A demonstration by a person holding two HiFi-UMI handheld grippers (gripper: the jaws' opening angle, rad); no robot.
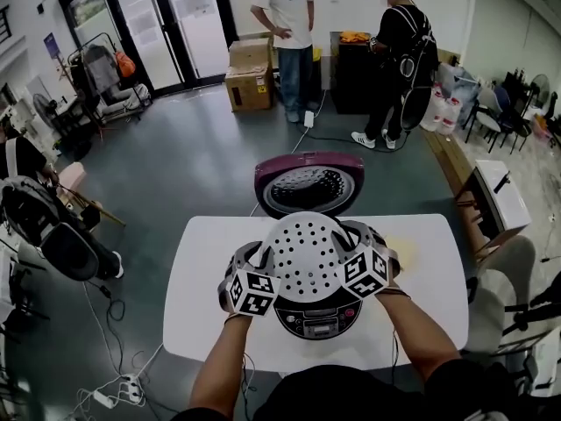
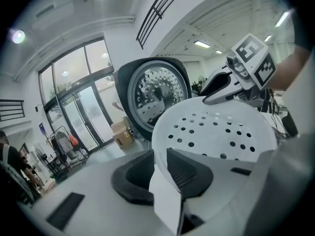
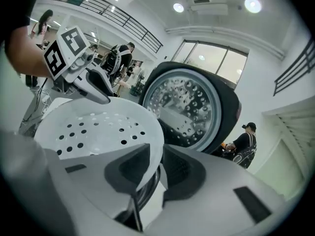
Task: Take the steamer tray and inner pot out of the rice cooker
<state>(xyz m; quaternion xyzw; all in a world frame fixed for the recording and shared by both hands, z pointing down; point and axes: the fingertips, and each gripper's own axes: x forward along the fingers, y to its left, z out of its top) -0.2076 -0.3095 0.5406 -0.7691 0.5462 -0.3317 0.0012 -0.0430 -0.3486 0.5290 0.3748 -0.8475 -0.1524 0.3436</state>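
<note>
Two grippers up front, one per hand: left gripper (image 2: 157,157) is pinched tight on the rim of the one white steamer tray (image 1: 305,257) at about 8 o'clock; right gripper (image 3: 156,163) is clamped on that same rim at about 4 o'clock. Tray hangs right over the single rice cooker (image 1: 317,321); its lid (image 1: 308,185) stands open at 12 o'clock. Two stacked cardboard boxes (image 1: 248,88) way back at 11 o'clock; print's too small to read.
</note>
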